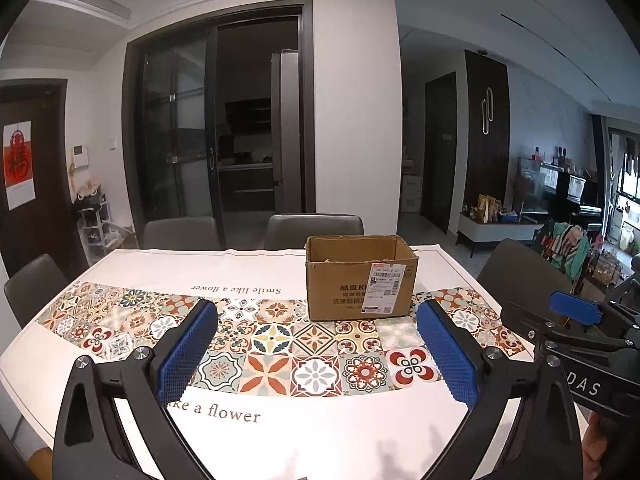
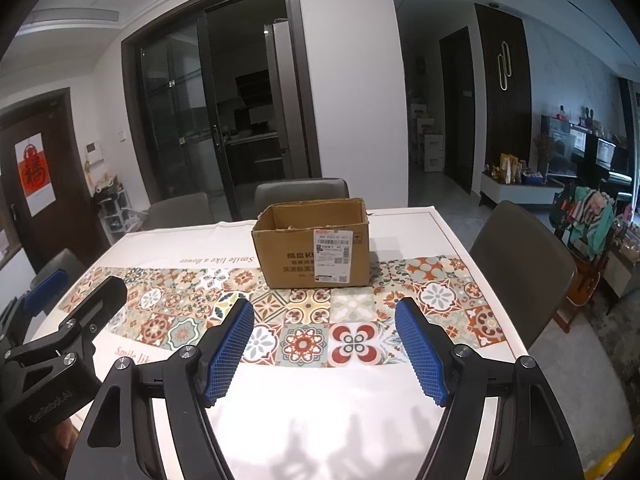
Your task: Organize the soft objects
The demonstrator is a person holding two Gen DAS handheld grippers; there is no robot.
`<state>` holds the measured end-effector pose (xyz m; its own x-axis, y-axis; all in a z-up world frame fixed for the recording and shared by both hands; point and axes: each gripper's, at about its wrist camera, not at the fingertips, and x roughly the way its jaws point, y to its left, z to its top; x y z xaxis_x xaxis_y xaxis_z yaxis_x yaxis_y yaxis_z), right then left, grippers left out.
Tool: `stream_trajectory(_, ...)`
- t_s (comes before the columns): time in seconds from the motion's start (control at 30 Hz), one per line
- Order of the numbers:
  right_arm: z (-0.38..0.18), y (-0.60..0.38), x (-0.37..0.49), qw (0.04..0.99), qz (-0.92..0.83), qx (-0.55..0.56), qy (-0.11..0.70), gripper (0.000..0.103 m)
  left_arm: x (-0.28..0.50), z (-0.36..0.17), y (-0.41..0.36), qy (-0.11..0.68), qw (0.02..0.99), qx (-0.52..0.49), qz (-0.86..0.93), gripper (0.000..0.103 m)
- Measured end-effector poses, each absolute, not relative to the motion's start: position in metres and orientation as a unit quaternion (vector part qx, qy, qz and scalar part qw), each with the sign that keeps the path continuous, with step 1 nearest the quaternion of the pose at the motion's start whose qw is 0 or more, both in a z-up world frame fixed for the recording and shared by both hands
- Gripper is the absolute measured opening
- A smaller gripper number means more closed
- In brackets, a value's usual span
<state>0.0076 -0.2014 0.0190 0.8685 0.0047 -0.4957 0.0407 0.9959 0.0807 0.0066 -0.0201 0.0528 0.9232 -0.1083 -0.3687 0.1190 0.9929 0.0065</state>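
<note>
Hovering over the table, both grippers empty.
The cardboard box stands ahead of the left gripper and right gripper, apart; jaws spread wide.

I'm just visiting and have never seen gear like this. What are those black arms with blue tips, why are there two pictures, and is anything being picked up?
There is no robot here: a person holds one two-finger gripper in each hand. Each has a camera looking forward along its fingers, so you get two pictures. One is from the left gripper, the other from the right gripper. The blue parts are ribbed pads for grasping. Both grippers are open, with nothing between the pads. Below them is a table with a tile-patterned cloth. On it stands an open cardboard box. No soft objects are visible on the table.
</note>
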Motion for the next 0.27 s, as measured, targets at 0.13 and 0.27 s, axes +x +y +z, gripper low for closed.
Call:
stream_trajectory(0.13,0.0187,-0.1994,0.0074,0.964,-0.015,0.045,0.260,0.074,0.0086,0.0504,-0.0198,0.192,0.979,0.014,-0.063,0.102)
stream_trajectory(0.27,0.0183,-0.1987,0.0072,0.963,-0.019,0.046,0.263,0.074,0.0104,0.0499,-0.0204,0.192,0.979,0.016,-0.066,0.102)
